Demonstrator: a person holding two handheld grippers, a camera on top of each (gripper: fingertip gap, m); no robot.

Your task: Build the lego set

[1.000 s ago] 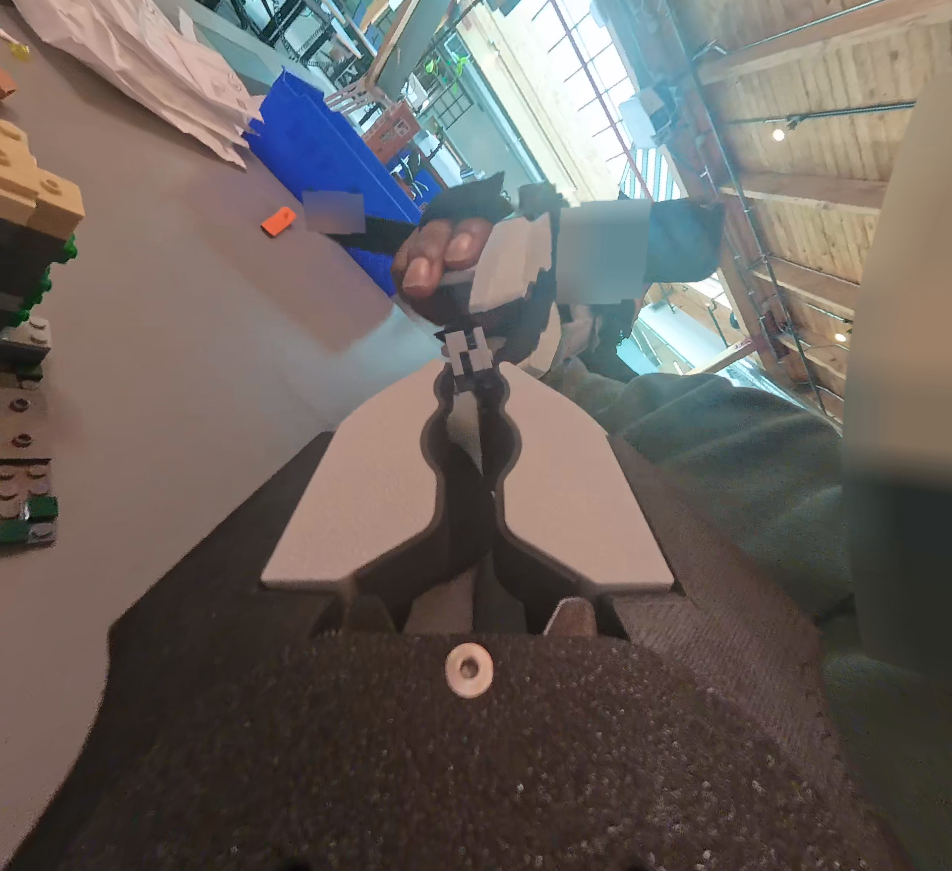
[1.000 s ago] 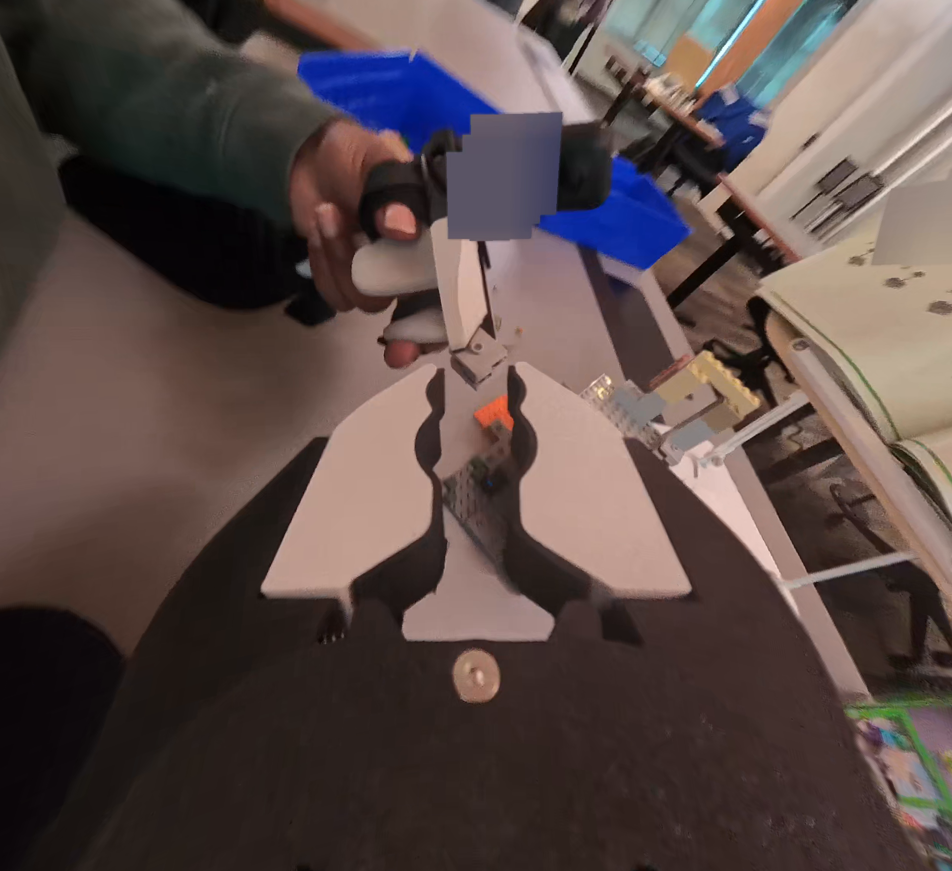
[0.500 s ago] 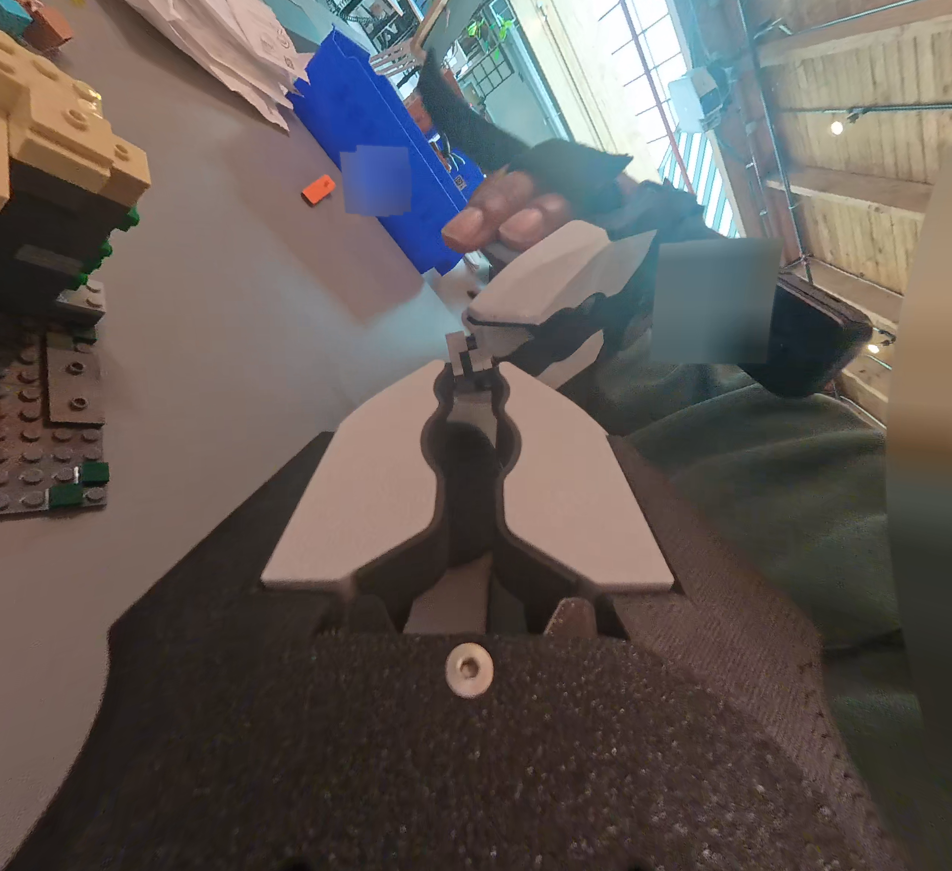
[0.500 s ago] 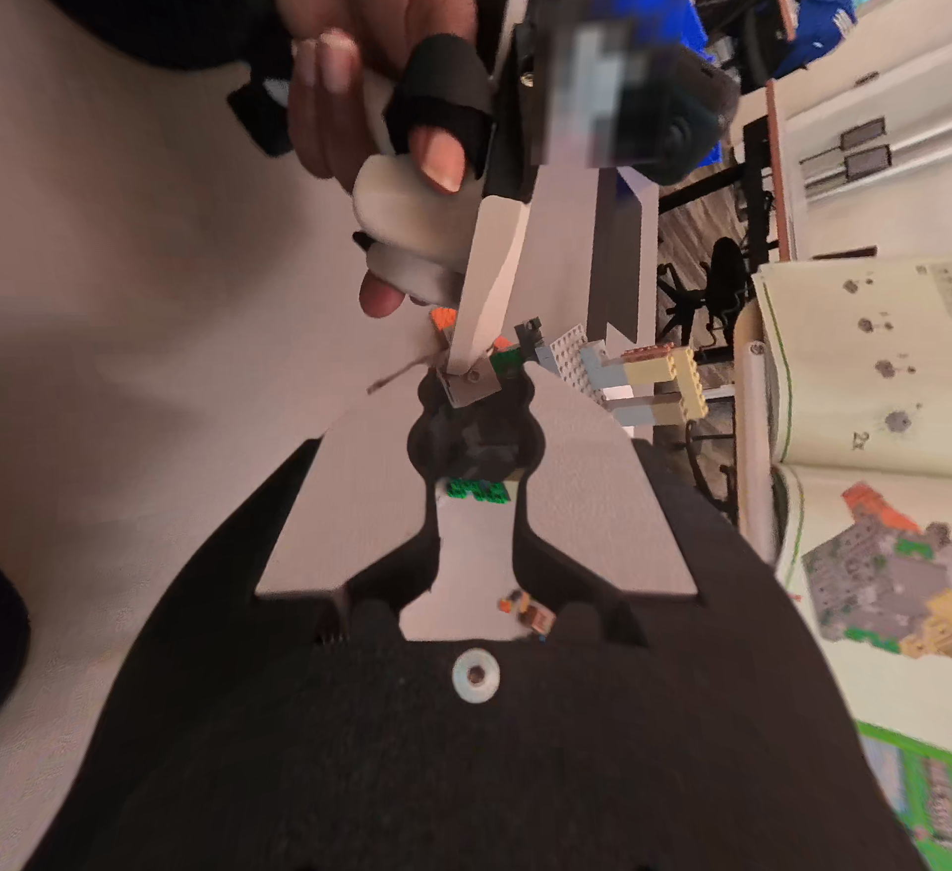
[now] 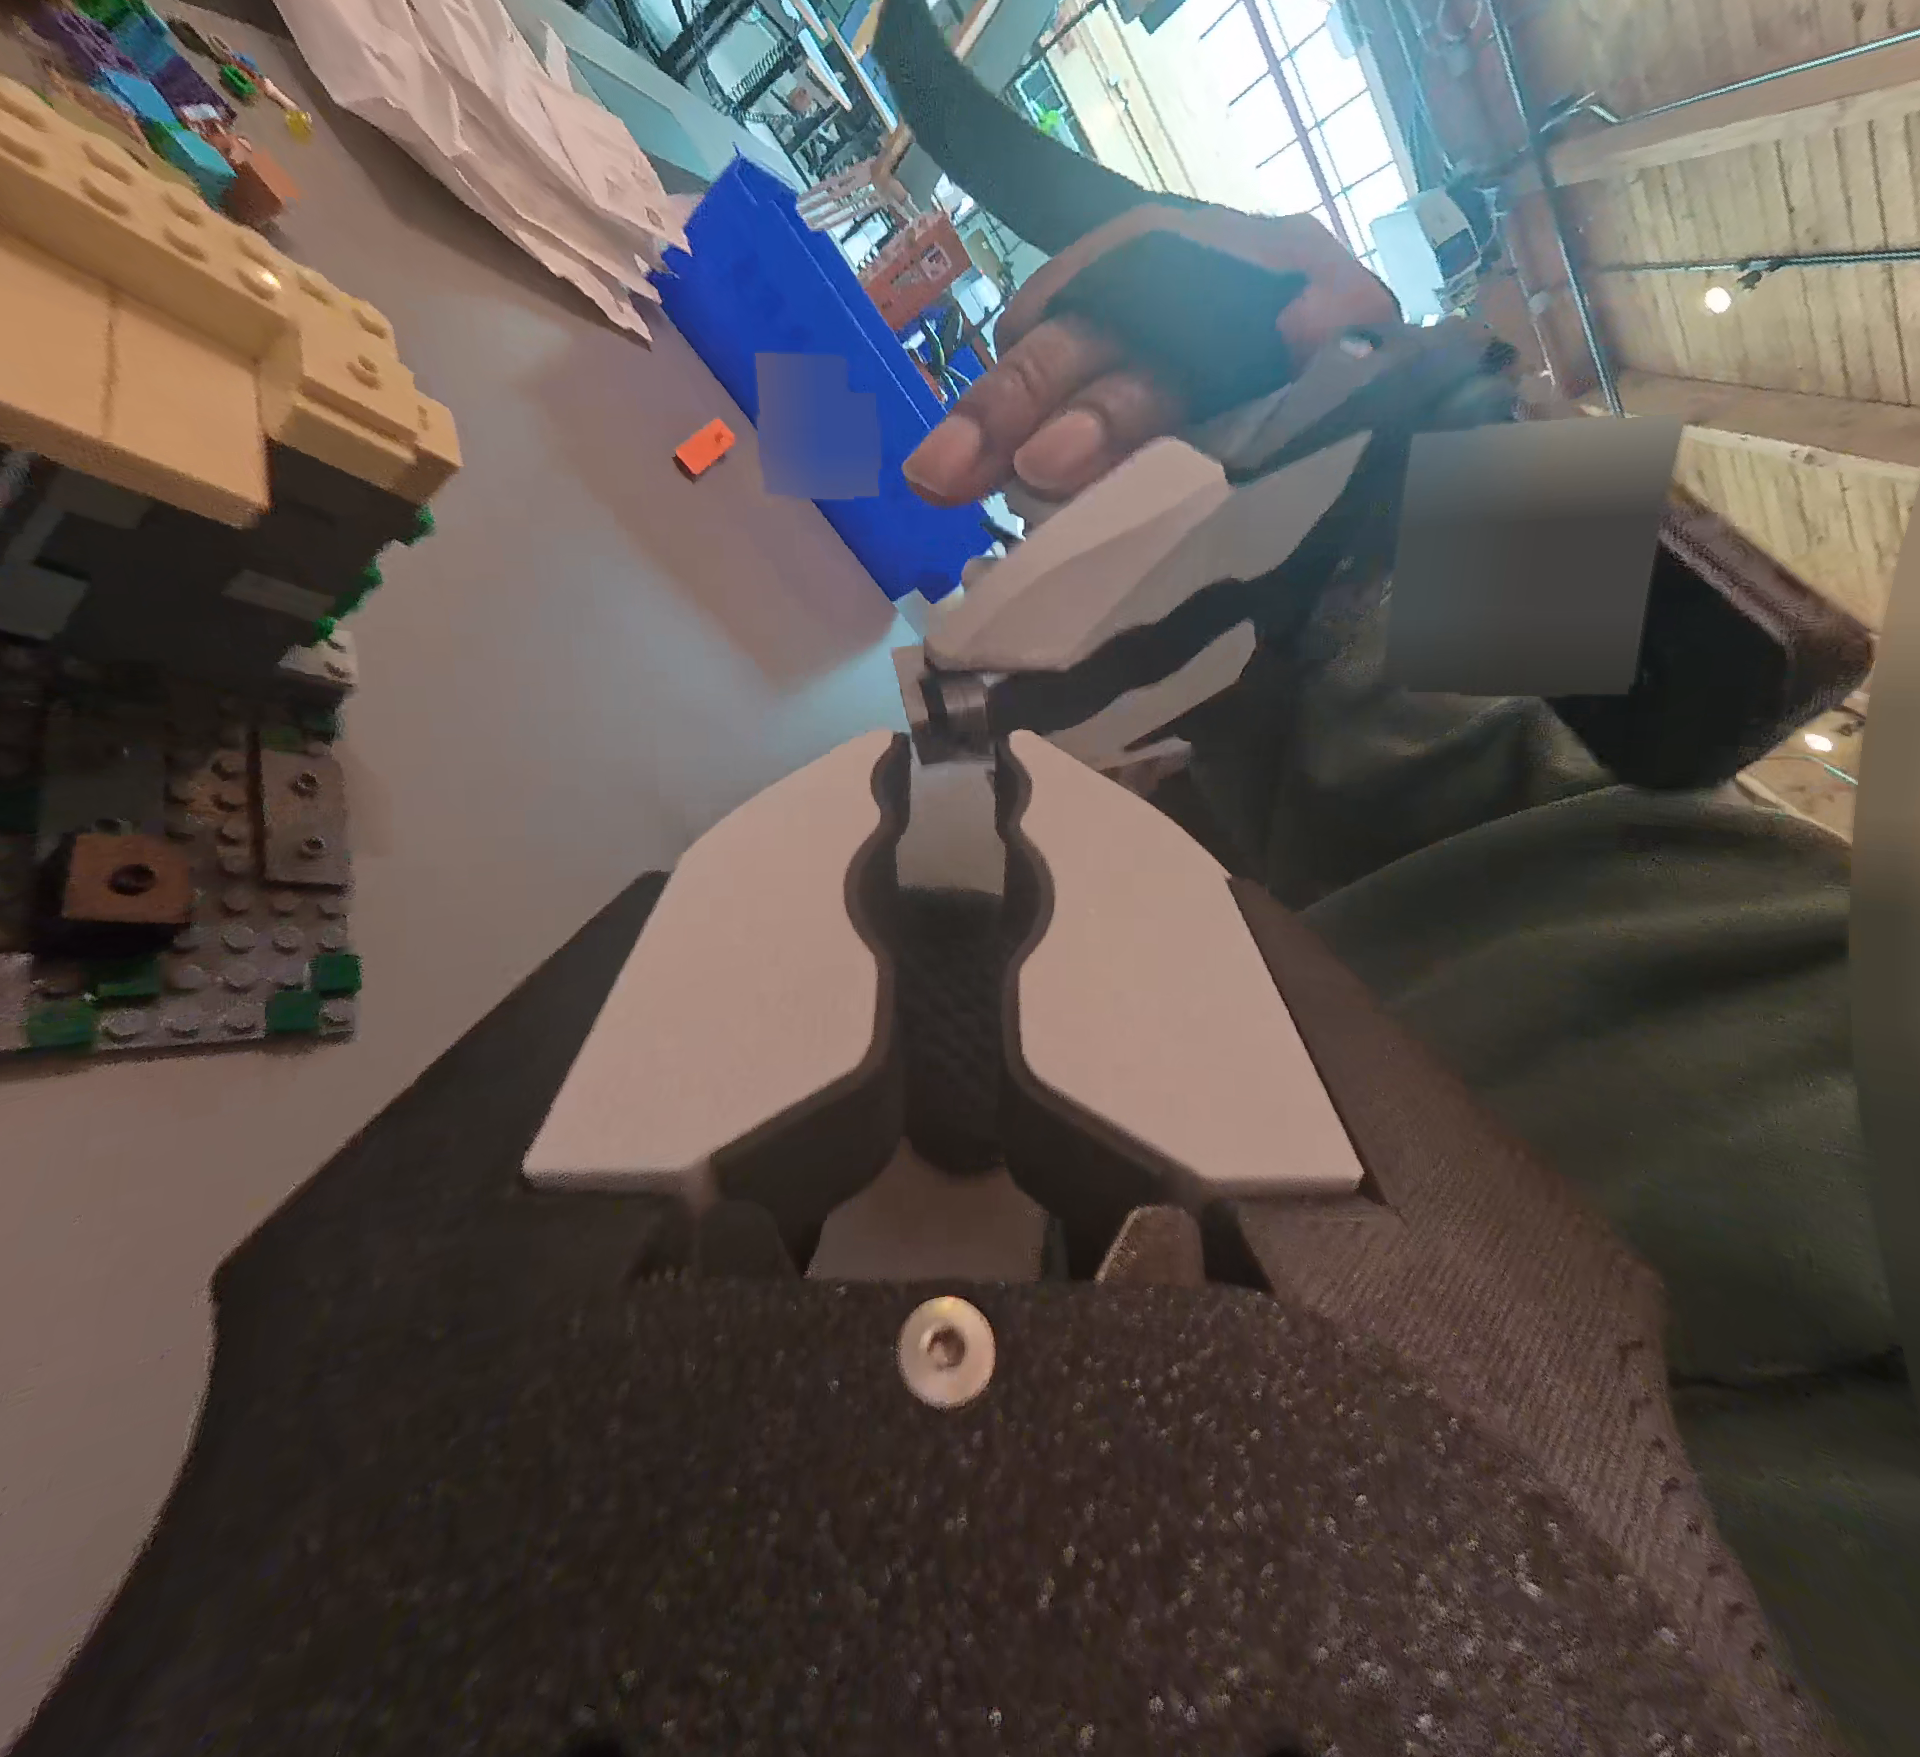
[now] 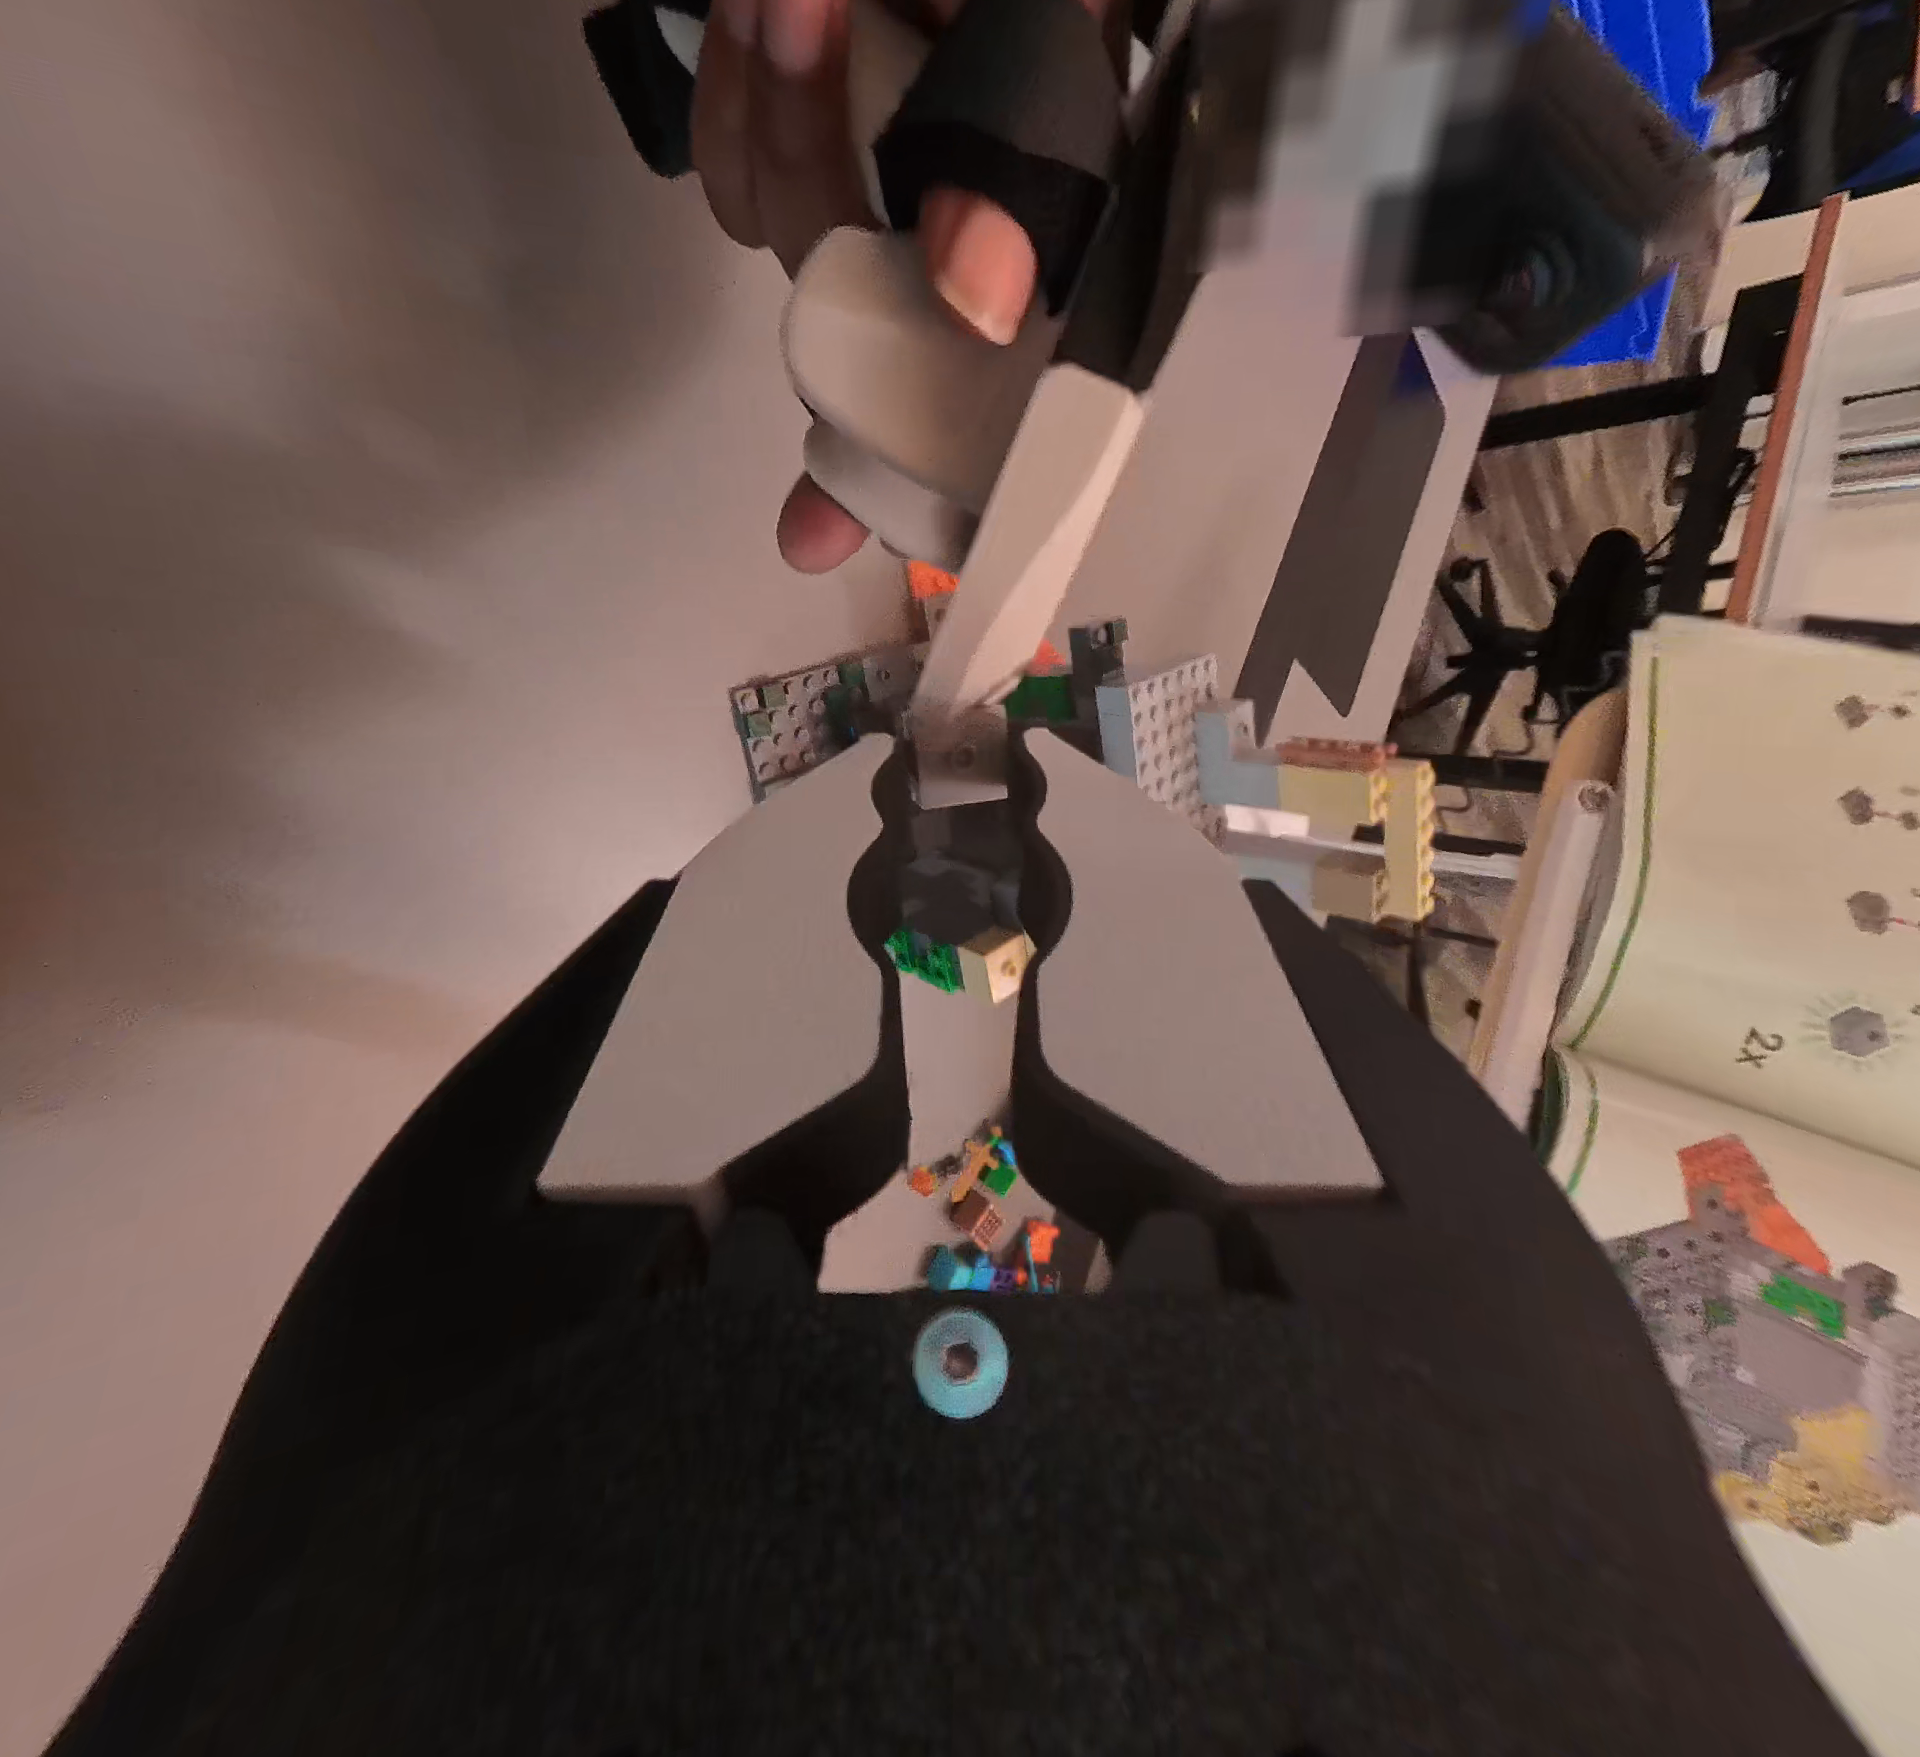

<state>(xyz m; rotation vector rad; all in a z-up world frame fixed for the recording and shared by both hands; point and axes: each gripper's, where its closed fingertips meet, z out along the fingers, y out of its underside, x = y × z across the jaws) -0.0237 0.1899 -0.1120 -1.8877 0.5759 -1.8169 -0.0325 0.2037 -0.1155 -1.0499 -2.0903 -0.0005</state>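
My left gripper [image 5: 954, 753] is shut on a small grey Lego piece [image 5: 951, 720] held in the air at its fingertips. My right gripper [image 6: 961, 762] meets it tip to tip and is shut on the same grey piece [image 6: 961, 772], which shows one stud. In the left wrist view the right gripper's fingers [image 5: 1091, 564] come in from the upper right and pinch the piece. In the right wrist view a left finger [image 6: 1029, 544] comes down from above onto it. The Lego build [image 5: 156, 564] stands at the left on its grey baseplate [image 5: 208, 980]; it also shows in the right wrist view [image 6: 1195, 751].
A blue bin [image 5: 810, 336] and an orange brick [image 5: 703, 445] lie on the table beyond the grippers. Paper sheets [image 5: 447, 45] and loose coloured pieces [image 5: 135, 76] lie at the far left. An open instruction booklet [image 6: 1766, 980] lies at the right, loose pieces [image 6: 987, 1219] below my right gripper. My left and right fingertips are right by each other.
My right gripper turned, came tip to tip with the left, opened wider, then closed on the grey piece that the left kept holding. The build came closer in the left view.
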